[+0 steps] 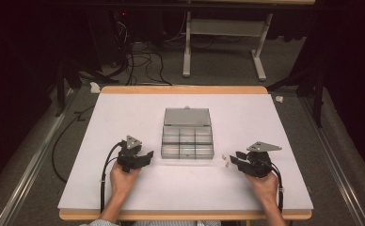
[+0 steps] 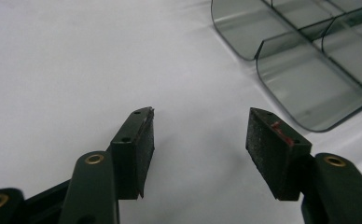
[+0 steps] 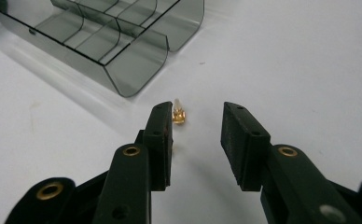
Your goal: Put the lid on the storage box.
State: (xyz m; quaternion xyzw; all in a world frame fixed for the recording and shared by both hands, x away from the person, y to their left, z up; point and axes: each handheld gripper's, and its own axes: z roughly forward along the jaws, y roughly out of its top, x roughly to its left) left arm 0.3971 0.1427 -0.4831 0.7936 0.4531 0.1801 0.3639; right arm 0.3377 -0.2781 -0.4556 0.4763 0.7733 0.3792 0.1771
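Observation:
A clear smoky plastic organiser box [image 1: 187, 140] with its lid folded back lies open in the middle of the white table [image 1: 124, 197]. My left gripper [image 1: 147, 157] rests low just left of the box, jaws open with bare table between them [image 2: 200, 133]; the box's rounded compartments [image 2: 309, 70] show at the upper right. My right gripper [image 1: 234, 157] sits right of the box, open [image 3: 197, 116]. A small gold-coloured part [image 3: 178, 115] with a pale tip lies on the table just beyond its left fingertip [image 3: 161, 122]. Two such small parts [image 1: 225, 160] lie between the box and that gripper.
The box [image 3: 104, 42] has several divided compartments that look empty. A wooden rim [image 1: 185, 89] edges the table. Beyond it are a dark floor with cables [image 1: 138, 61] and a white table frame [image 1: 223, 47]. Rails run along both sides.

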